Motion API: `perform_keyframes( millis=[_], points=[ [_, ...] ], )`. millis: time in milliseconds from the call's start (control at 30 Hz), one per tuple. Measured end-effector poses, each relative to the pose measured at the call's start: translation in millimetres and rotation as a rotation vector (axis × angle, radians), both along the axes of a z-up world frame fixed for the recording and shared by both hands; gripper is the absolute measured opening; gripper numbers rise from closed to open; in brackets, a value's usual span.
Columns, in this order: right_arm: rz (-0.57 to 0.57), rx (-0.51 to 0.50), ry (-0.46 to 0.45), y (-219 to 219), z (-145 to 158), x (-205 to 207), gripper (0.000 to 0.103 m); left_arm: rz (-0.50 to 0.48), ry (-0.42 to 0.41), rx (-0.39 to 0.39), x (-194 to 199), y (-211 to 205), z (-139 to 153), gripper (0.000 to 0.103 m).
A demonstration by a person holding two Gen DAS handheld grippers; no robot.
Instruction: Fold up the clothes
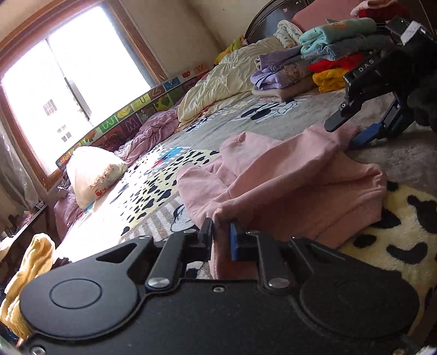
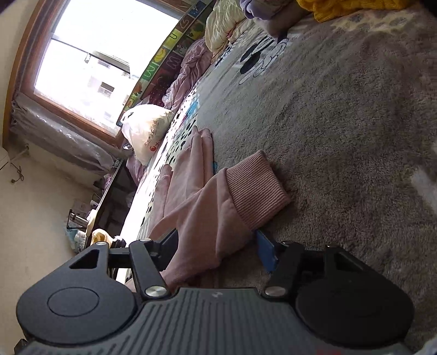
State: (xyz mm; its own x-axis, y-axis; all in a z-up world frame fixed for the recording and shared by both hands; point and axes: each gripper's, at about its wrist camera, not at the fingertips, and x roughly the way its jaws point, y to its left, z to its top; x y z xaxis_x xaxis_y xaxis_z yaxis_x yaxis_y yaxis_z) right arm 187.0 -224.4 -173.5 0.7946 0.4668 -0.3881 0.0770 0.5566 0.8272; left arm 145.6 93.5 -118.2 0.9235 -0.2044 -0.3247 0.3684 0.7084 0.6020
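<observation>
In the left wrist view, the pink garment (image 1: 286,180) hides its near corner between the left gripper (image 1: 221,234) jaws, and the gripper body covers the bed (image 1: 245,123) below. The stack of folded clothes (image 1: 327,54) is cut off at the upper right. In the right wrist view, the window (image 2: 103,54) is blown out white; the yellow garment (image 2: 341,8) runs off the top edge.

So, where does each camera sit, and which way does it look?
Left wrist: on the left gripper, looking across the bed at the pink garment it pinches, the folded pile and the right gripper.
Right wrist: on the right gripper, rolled sideways, its jaws around the garment's cuff.
Shared: garment, bed, window.
</observation>
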Motion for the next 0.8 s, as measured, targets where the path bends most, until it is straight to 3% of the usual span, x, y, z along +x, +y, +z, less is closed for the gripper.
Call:
perform_keyframes(
  millis=[67, 167, 233, 267, 300, 367, 400, 500, 533, 600, 667, 800],
  points=[
    [0.019, -0.007, 0.002, 3, 2, 2, 0.056, 0.069, -0.037, 0.003, -4, 11, 4, 0.008],
    [0.044, -0.011, 0.003, 9, 8, -1, 0.056, 0.0, 0.076, 0.035, -7, 18, -7, 0.009],
    [0.059, 0.001, 0.017, 10, 8, -5, 0.056, -0.1, 0.208, -0.003, -13, 23, -17, 0.011],
    [0.066, 0.015, 0.022, 10, 7, -7, 0.056, -0.097, 0.222, -0.03, -13, 26, -16, 0.012],
    [0.069, 0.022, 0.029, 9, 5, -10, 0.056, -0.098, 0.234, -0.073, -13, 31, -10, 0.015],
    [0.061, 0.038, 0.033, 5, 4, -17, 0.056, -0.126, 0.251, -0.217, -13, 50, 8, 0.042],
    [0.053, 0.047, 0.035, 2, 3, -20, 0.056, -0.128, 0.244, -0.296, -12, 61, 16, 0.048],
    [0.036, 0.064, 0.047, -3, 1, -22, 0.057, -0.069, 0.246, -0.549, 4, 91, 33, 0.048],
    [0.031, 0.067, 0.05, -4, 1, -21, 0.057, -0.047, 0.258, -0.597, 11, 94, 34, 0.046],
    [0.027, 0.059, 0.051, 0, 2, -16, 0.06, -0.001, 0.283, -0.686, 25, 99, 34, 0.033],
    [0.022, 0.056, 0.05, 4, 3, -11, 0.067, -0.003, 0.333, -0.666, 32, 88, 30, 0.025],
    [-0.037, 0.112, 0.066, 11, 1, -5, 0.068, 0.011, 0.45, -0.557, 40, 65, 10, 0.024]
  ],
)
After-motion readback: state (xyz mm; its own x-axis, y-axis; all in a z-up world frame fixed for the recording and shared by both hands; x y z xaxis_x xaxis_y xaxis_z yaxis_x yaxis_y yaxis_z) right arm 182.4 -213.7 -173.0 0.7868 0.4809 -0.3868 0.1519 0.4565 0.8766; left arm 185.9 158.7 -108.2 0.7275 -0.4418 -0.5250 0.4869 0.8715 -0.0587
